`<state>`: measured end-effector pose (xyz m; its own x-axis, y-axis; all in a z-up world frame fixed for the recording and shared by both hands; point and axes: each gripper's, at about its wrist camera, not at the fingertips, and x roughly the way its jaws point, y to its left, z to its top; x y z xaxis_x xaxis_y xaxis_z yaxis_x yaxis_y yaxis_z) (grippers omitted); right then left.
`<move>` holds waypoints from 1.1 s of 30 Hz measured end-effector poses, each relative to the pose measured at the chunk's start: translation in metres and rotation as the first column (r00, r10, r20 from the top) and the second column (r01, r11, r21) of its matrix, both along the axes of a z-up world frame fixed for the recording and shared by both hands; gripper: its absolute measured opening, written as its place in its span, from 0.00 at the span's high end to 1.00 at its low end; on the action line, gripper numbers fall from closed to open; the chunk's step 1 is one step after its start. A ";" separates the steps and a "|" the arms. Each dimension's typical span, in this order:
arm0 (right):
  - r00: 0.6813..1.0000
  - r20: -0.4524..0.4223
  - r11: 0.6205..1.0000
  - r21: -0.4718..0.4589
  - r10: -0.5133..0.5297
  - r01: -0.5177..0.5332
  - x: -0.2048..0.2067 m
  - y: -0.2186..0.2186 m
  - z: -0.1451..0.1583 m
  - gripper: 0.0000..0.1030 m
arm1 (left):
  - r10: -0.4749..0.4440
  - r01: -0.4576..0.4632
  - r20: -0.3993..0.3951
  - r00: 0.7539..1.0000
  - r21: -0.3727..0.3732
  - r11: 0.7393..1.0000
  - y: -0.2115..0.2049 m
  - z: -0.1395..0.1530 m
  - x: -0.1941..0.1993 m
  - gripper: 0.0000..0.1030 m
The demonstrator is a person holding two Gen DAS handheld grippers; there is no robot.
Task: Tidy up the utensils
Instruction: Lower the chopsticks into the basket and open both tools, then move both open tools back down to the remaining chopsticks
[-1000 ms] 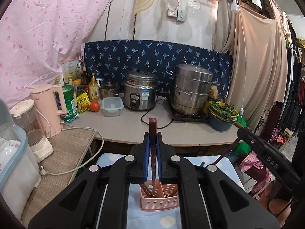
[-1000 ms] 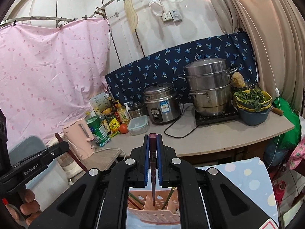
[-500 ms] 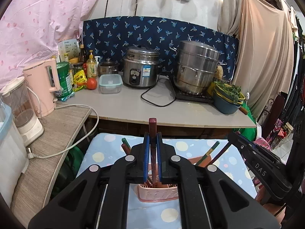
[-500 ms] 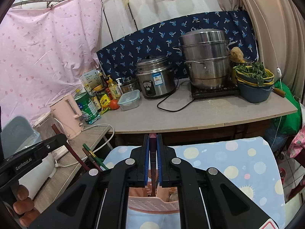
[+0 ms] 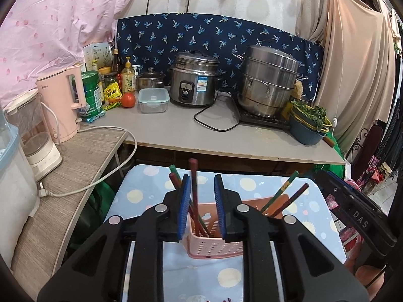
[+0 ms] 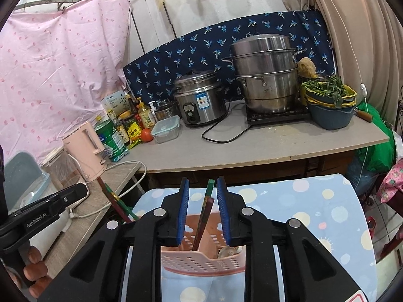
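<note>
Five chopsticks stand in one pink basket (image 5: 214, 246).
Both tools gape: left tool (image 5: 200, 206) flanks a dark-red chopstick (image 5: 194, 176); right tool (image 6: 202, 210) flanks two chopsticks (image 6: 205, 211), touching nothing.

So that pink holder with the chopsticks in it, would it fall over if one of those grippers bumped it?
Quite possibly. The pink holder looks like thin perforated plastic, so probably light. Its chopsticks stand tall and lean outward, raising the weight. It sits on a dotted cloth, which may let it slide rather than tip.
</note>
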<state>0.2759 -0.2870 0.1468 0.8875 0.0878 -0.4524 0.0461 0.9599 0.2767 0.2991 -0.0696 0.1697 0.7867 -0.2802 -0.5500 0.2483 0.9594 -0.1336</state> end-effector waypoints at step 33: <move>0.987 -0.138 0.997 0.016 0.078 -0.077 -0.129 0.038 -0.051 0.78 | -0.026 0.032 -0.123 0.992 0.053 0.998 0.013 -0.049 -0.096 0.67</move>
